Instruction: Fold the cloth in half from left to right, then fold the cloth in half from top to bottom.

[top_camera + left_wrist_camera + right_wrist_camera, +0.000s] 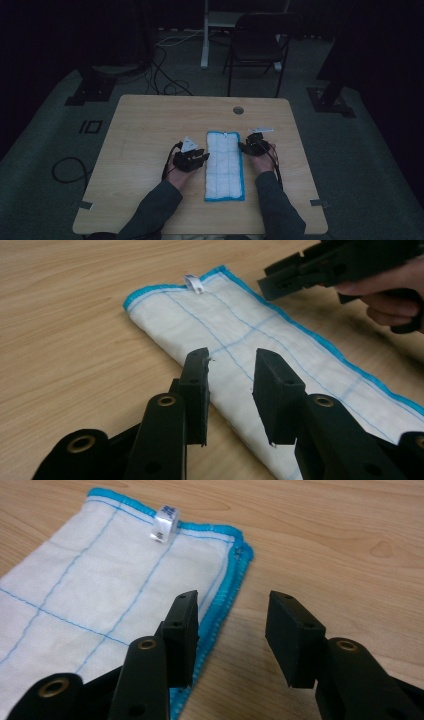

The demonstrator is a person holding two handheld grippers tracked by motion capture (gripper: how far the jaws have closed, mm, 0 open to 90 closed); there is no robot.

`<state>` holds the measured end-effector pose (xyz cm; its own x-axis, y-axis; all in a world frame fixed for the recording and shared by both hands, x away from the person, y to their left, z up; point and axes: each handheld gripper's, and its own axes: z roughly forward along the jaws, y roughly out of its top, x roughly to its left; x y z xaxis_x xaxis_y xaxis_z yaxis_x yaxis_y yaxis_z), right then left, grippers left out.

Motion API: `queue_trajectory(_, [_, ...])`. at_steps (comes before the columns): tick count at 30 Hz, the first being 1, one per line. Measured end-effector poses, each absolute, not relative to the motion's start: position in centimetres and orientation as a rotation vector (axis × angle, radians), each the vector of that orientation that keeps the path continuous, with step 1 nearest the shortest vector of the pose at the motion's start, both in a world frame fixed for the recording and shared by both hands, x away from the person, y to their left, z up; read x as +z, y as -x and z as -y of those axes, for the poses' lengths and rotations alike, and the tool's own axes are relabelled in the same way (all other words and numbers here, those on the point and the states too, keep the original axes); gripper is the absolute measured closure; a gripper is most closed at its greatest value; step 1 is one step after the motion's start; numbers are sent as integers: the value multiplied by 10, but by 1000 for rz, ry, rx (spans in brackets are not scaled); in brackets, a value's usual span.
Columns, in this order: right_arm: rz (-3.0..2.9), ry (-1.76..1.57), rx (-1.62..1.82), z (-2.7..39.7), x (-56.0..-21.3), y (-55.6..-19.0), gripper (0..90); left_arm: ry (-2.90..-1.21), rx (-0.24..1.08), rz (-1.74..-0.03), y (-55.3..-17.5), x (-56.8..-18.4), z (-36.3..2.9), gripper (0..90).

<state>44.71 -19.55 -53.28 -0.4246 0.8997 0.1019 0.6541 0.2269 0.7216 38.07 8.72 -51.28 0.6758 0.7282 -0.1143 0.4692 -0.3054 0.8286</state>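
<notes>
A white cloth (225, 165) with thin blue grid lines and a bright blue hem lies folded into a long strip at the middle of the wooden table (145, 125). A small white label (165, 522) sits at its far end. My left gripper (194, 157) is at the cloth's left edge. In the left gripper view its jaws (232, 357) stand open just above that edge of the cloth (280, 335), with nothing pinched. My right gripper (252, 145) is at the far right side, open (230, 600). Its left jaw is over the blue hem (225, 595) and its right jaw is over bare wood.
A round cable hole (238, 110) sits in the table beyond the cloth. A dark folding chair (257, 45) and a white post (205, 35) stand on the floor behind the table. Cables (70, 170) lie on the floor at the left.
</notes>
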Motion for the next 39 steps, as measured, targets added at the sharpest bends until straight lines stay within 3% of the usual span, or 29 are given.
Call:
queue_trajectory(16, [-2143,-1474,1015,203,-532,-449,564,-1981,354,-1023,-415,-531,-66,605])
queue_trajectory(39, [-2143,-1468,996,184,-531,-467,581,-2009,369,-1211,-460,-540,-62,594])
